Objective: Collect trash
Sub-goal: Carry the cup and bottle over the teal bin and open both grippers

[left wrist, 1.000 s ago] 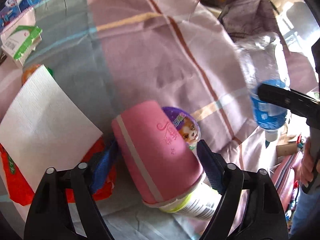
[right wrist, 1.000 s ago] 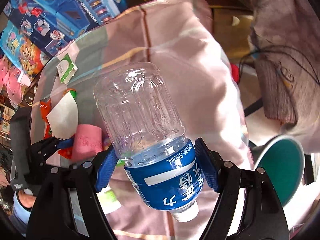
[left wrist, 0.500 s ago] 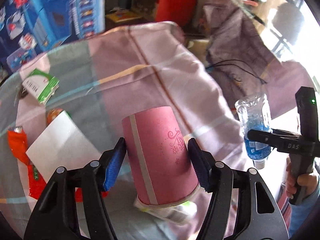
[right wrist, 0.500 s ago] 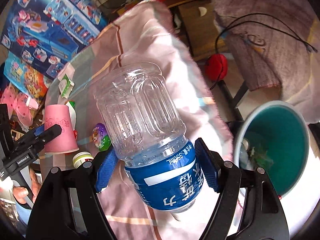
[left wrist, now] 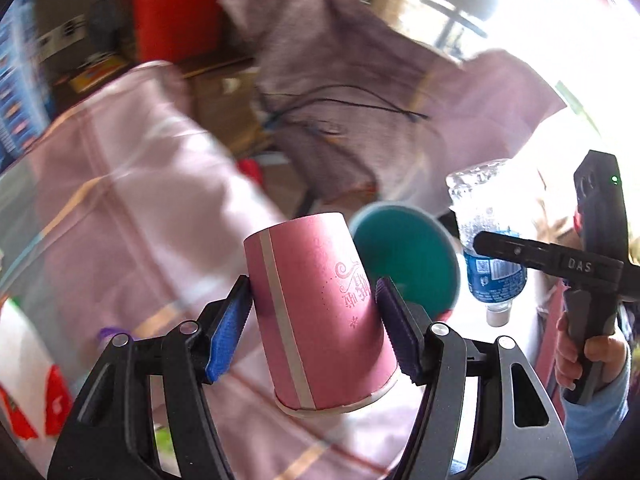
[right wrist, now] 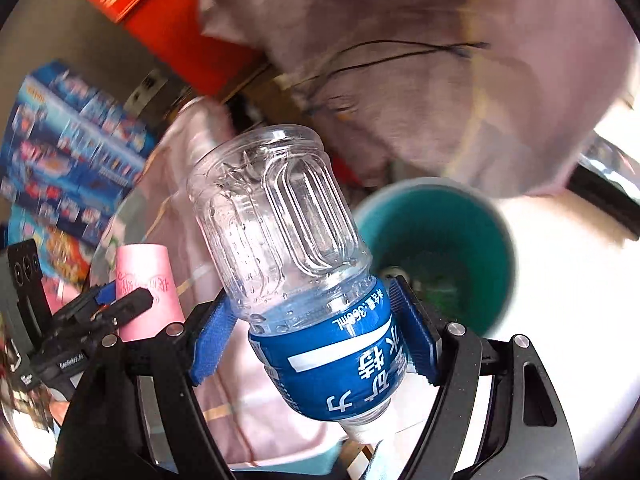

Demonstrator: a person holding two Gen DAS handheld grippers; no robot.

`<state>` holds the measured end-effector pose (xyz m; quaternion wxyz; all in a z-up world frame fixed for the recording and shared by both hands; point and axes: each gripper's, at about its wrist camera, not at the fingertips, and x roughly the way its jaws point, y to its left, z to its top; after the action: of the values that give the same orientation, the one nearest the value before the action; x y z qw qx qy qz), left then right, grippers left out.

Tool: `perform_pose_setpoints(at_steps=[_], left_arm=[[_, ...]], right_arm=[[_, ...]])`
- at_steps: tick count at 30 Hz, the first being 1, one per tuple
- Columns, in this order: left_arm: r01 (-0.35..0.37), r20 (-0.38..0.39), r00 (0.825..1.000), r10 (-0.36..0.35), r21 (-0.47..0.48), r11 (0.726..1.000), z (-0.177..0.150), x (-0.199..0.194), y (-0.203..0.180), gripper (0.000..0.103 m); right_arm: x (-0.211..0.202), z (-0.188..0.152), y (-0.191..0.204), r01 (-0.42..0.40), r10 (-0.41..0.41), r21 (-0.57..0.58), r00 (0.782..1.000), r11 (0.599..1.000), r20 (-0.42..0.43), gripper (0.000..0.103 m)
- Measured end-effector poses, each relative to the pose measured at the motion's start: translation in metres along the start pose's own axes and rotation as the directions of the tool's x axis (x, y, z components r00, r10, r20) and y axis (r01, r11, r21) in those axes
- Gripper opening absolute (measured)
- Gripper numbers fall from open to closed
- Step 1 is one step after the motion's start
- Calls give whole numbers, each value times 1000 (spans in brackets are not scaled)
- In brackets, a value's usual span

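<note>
**Cup and Bottle Carried Near the Teal Bin**

The left hand-held gripper [left wrist: 316, 320] had its blue pads pressed on either side of a pink paper cup [left wrist: 316, 312], held upside down with its rim toward the camera. A pale stripe ran down the cup's side, and a curly printed script with a small star sat beside it, too ornate to read.

The right hand-held gripper [right wrist: 316, 328] was clamped on a clear plastic bottle [right wrist: 296, 264], also inverted, its white cap pointing down and back. The pads gripped the blue label [right wrist: 340, 364], which carried white Chinese characters and a small volume marking ending in "mL". Seen from the left wrist camera, one black finger of that gripper bore the letters "DAS", and a hand [left wrist: 584, 356] in a light blue sleeve held its handle.

Both pieces of trash were in the air, close to a round teal bin [right wrist: 480, 240] that stood on the floor beyond the edge of the counter [left wrist: 132, 216]. The counter was draped with a pink plaid cloth. Behind it lay blue toy boxes [right wrist: 68, 152] with busy printing, a red box [right wrist: 168, 24], and a mauve fabric heap [right wrist: 420, 80] with thin black wires across it. Bright daylight washed out the floor at the right.
</note>
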<state>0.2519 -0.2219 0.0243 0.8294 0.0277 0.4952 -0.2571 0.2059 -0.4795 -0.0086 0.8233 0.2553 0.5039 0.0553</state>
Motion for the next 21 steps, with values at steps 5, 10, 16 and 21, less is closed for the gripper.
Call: perform_pose_setpoints(at_steps=[5, 10, 16, 21], left_arm=[[60, -62, 997, -55, 77, 995, 11, 43, -51, 65], [91, -130, 989, -77, 105, 990, 14, 86, -80, 65], [109, -199, 977, -82, 128, 986, 14, 133, -99, 67], [86, -244, 968, -49, 141, 986, 10, 156, -104, 71]], right_arm=[[-9, -4, -52, 46, -46, 91, 999, 995, -2, 72], [-7, -8, -85, 72, -69, 159, 997, 985, -23, 72], [-2, -7, -103, 88, -84, 192, 996, 977, -29, 72], [8, -6, -108, 88, -81, 206, 996, 974, -45, 72]])
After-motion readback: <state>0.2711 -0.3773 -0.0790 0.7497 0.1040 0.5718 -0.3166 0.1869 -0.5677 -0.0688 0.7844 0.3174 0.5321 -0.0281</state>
